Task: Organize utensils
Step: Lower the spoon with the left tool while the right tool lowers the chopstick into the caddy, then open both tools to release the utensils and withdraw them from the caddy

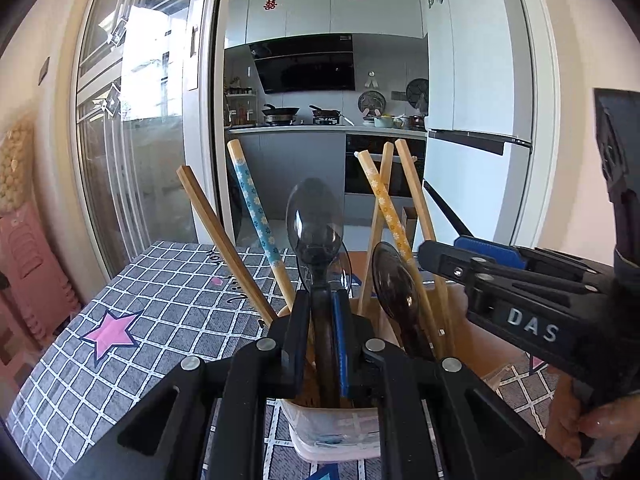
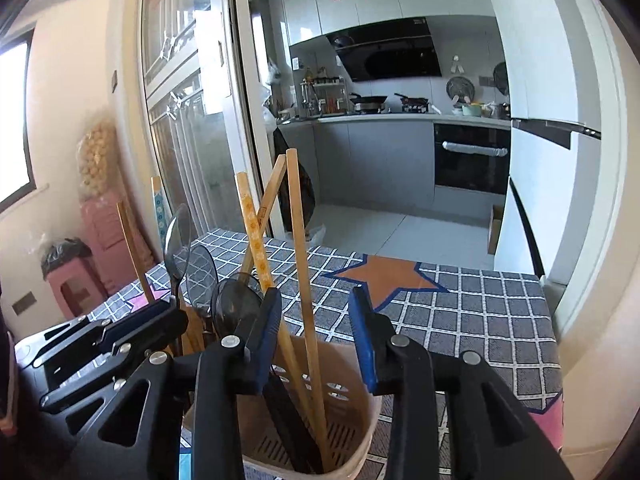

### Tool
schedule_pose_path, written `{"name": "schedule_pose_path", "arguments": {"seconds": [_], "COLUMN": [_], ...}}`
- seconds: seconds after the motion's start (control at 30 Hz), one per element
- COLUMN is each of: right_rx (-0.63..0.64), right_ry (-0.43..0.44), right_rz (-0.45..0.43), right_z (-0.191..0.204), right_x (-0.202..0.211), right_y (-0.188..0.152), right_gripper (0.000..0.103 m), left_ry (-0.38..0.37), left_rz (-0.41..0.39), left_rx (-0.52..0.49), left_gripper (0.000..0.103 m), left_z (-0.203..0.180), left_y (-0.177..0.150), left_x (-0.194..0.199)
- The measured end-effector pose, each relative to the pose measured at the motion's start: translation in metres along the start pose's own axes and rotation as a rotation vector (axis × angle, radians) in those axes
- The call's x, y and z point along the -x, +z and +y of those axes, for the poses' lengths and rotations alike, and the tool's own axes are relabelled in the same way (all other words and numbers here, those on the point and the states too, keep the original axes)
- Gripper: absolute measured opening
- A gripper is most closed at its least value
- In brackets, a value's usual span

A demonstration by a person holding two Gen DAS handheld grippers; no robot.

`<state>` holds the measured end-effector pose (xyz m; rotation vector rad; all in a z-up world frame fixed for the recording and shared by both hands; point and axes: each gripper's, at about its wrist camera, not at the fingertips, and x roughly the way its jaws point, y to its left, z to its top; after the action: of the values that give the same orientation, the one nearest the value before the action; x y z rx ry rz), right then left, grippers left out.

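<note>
Left claw (image 1: 322, 344) is seen pinched on the handle of a dark translucent spoon (image 1: 314, 216), its bowl held upright over the beige utensil holder (image 2: 352, 412), which stands on the checked cloth of the desk (image 1: 160, 292) near its front edge. Right claw (image 2: 316, 344) is spread wide just above the holder's rim, with plain wooden chopsticks (image 2: 304, 280) rising between its fingers and nothing gripped. Patterned blue (image 1: 256, 204) and yellow (image 1: 384, 200) chopsticks and a second dark spoon (image 1: 394, 276) are already leaning inside. A risk is judged in the crowding: if the spoon is lowered at a slant, the leaning sticks could be knocked, or the light holder tipped, since it is not steadied by the open claw.
</note>
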<state>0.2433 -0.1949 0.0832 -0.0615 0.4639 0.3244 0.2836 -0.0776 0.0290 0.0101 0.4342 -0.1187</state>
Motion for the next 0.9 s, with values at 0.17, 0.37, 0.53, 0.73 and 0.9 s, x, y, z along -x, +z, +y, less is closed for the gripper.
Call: {"name": "schedule_pose_path", "arguments": {"seconds": [0.17,0.37,0.53,0.73,0.9], "right_rx": [-0.014,-0.015,-0.029,-0.062,-0.079], "right_ry": [0.023,0.038,0.089,0.118,0.158], "right_rz": [0.029,0.059,0.052,0.047,0.06], "right_z": [0.002,0.007,0.01,0.007,0.01], "right_x": [-0.01,-0.016,-0.01,0.0,0.003], "right_y": [0.01,0.014,0.012,0.017,0.02], "right_gripper": [0.04,0.015,0.013,0.016,0.027], "left_ry": [-0.001,0.0,-0.001,0.039,0.071], "left_rz": [0.021,0.025,0.004,-0.049,-0.026], "left_rx": [0.004,0.017,0.021,0.081,0.136], "left_gripper": [0.042,0.042,0.055,0.103,0.103], "left_z": [0.003,0.007,0.012,0.03,0.053], "left_y": [0.002,0.002,0.005,0.012,0.016], "left_x": [-0.005,-0.005,0.006,0.027,0.028]}}
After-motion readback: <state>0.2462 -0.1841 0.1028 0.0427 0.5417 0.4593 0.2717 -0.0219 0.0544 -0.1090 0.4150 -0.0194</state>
